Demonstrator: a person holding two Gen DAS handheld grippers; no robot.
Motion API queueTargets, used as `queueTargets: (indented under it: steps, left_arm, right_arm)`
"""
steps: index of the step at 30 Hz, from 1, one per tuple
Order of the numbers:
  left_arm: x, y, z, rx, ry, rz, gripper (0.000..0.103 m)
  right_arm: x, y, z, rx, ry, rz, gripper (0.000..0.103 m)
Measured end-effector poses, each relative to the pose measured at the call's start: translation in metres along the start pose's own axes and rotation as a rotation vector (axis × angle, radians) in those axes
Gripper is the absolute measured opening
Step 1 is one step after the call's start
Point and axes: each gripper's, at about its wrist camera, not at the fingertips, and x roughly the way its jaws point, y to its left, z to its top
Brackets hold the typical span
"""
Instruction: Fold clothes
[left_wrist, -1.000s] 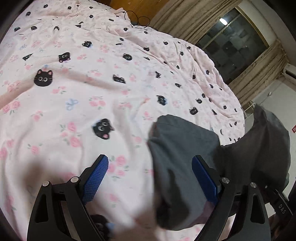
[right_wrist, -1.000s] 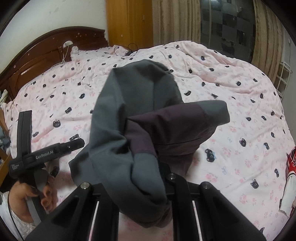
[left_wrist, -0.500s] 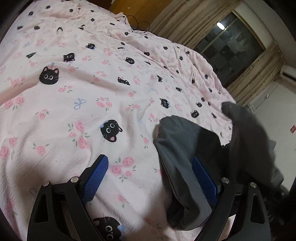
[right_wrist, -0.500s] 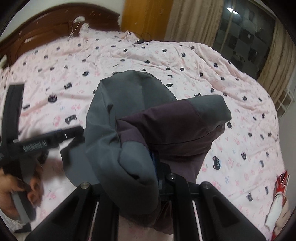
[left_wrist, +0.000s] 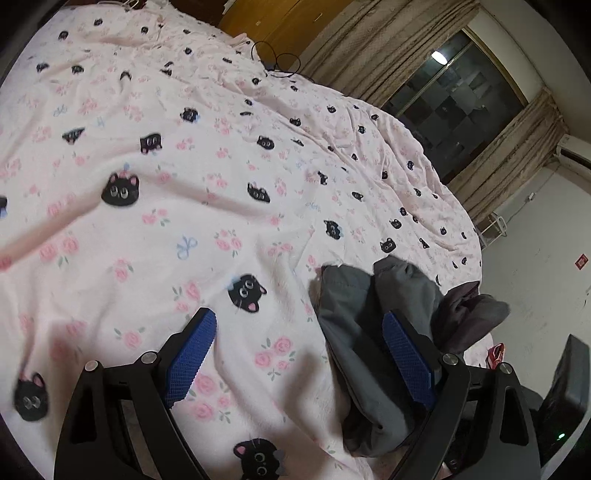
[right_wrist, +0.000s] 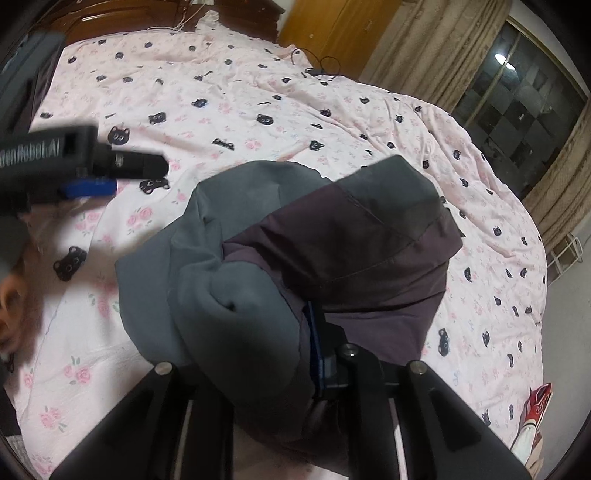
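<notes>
The grey garment (left_wrist: 354, 332) has slipped aside from the left claw (left_wrist: 299, 362), now over bare bedspread (left_wrist: 184, 221).

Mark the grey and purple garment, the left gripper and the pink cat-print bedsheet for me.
Grey and purple garment (right_wrist: 332, 258): right wrist view, purple panel.
Left gripper (left_wrist: 299, 354): left wrist view, between the open blue fingertips.
Pink cat-print bedsheet (left_wrist: 192, 206): left wrist view, bare middle.

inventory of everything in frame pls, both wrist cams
garment: 1, grey and dark purple, bunched on the bed's near side
bedspread: 1, pink with black cat faces and roses, covers the bed
headboard: 1, dark wood, far end
cable: 1, black, far edge of bed
curtains: beige, beside a dark window
red item: 1, off the bed's right edge, unclear
left claw: open, blue pads
right claw: shut on garment
hand: 1, left edge
</notes>
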Motion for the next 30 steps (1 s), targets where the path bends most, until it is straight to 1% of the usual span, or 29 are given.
queueTargets:
  steps: [5,9,13,17,22,27,30]
  left_arm:
    - [-0.005,-0.009,0.013,0.048,0.001,-0.013,0.09]
    - [-0.004,-0.025,0.02,0.105,0.017,-0.028,0.09]
    - [0.001,-0.053,0.026,0.197,0.044,-0.049,0.09]
    - [0.009,-0.085,0.027,0.317,0.101,-0.077,0.09]
    - [0.025,-0.122,0.025,0.461,0.177,-0.065,0.09]
    - [0.037,-0.134,0.017,0.503,0.24,-0.049,0.09]
    - [0.036,-0.133,0.014,0.487,0.255,-0.07,0.09]
  right_arm:
    - [0.006,0.01,-0.002,-0.03,-0.004,0.006,0.024]
    - [0.008,0.017,-0.003,-0.05,-0.013,0.014,0.03]
    - [0.008,0.019,-0.006,-0.056,-0.027,0.032,0.035]
    - [0.008,0.016,-0.01,-0.054,-0.044,0.062,0.036]
    - [0.006,0.015,-0.014,-0.051,-0.061,0.096,0.036]
    - [0.005,0.013,-0.019,-0.05,-0.079,0.125,0.036]
    - [0.003,0.013,-0.022,-0.049,-0.09,0.139,0.036]
